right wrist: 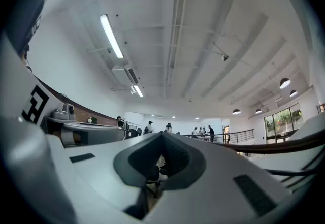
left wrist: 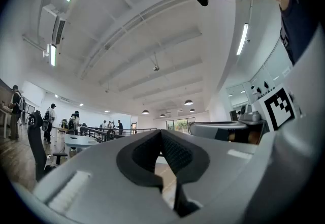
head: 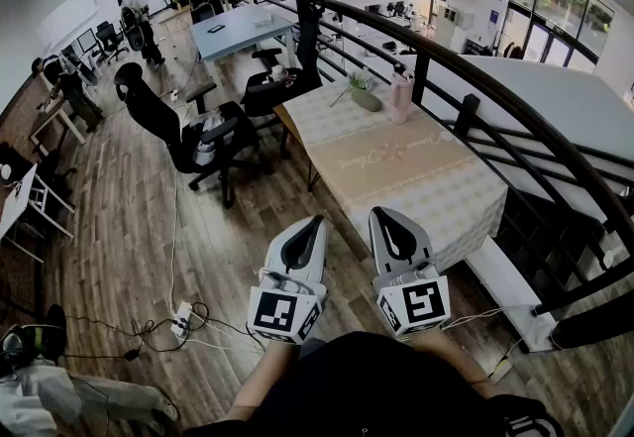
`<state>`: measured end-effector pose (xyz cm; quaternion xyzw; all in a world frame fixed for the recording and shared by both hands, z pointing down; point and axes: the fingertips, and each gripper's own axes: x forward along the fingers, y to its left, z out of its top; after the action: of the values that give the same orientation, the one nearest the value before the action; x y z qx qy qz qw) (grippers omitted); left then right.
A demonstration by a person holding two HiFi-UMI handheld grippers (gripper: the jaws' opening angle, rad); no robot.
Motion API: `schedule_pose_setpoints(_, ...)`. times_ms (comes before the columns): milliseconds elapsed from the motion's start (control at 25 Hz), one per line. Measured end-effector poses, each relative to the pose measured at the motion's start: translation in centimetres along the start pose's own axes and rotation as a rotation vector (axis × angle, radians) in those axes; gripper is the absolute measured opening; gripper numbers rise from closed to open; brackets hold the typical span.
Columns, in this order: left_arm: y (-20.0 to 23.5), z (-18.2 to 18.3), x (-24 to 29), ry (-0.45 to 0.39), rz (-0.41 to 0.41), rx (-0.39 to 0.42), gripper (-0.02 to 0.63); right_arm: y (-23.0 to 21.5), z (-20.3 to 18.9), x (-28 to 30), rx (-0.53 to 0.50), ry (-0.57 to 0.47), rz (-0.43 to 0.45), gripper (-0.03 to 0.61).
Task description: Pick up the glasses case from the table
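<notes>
A long table (head: 416, 177) with a pale checked cloth stands ahead of me in the head view. At its far end lies a dark oblong thing (head: 366, 99), likely the glasses case, next to a pink bottle (head: 400, 94). My left gripper (head: 317, 221) and right gripper (head: 377, 213) are held side by side close to my body, short of the table's near end and far from the case. Both point slightly upward. In the left gripper view the left gripper (left wrist: 161, 132) has its jaws together with nothing between them. The right gripper (right wrist: 162, 134) looks the same in its own view.
A black curved railing (head: 466, 78) runs along the table's right side, with a white bench (head: 510, 291) below it. Black office chairs (head: 198, 143) stand left of the table. A power strip and cables (head: 181, 321) lie on the wood floor at my left.
</notes>
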<state>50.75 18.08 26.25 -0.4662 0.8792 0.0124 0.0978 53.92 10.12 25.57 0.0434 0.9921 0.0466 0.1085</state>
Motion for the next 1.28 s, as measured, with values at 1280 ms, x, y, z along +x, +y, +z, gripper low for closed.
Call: schedule_pose_setpoints(1280,19.2,-5.9,12.9,0.045,-0.128,-0.06,0.011,-1.9,-8.5,23.0,0.071,0.086,-0.063,0.084)
